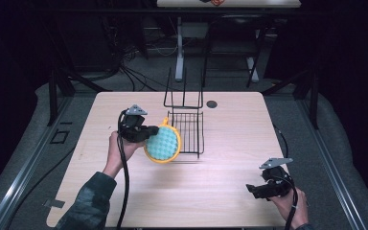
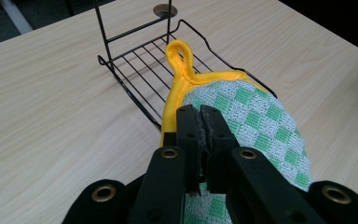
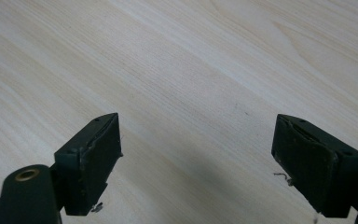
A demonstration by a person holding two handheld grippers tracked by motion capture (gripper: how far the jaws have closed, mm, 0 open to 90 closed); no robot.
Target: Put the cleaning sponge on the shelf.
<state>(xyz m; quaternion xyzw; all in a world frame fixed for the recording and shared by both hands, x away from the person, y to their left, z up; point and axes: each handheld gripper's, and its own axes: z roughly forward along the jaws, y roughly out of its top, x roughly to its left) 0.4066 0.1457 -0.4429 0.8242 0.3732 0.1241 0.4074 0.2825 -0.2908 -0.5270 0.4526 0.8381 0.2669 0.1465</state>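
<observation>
Between the jaws of the left claw point(image 2: 199, 122), pressed together on its yellow-bound edge, sits a round green-checked pot holder point(image 2: 251, 121), gripped just below its yellow hanging loop point(image 2: 179, 53). From the high view, the pot holder point(image 1: 163, 143) hangs lifted off the worktop point(image 1: 220, 191), tilted on edge and overlapping the near-left rim of the black wire rack point(image 1: 191, 132), whose upright prongs rise at its far end. So the pick-up looks done; what seems left, judging by how the loop points toward the rack, is to carry the pot holder over and either hang it by the loop on a prong or lay it in the basket, then let go. The left hand point(image 1: 120, 146) holds its claw point(image 1: 149, 132) roughly level, aimed rightward at the rack, with the forearm coming up from the bottom edge in a camouflage sleeve point(image 1: 88, 203). Well apart, near the right front corner of the worktop, the right claw point(image 1: 252, 190) rests low over bare wood with its jaws spread wide and nothing between them, pointing left.
</observation>
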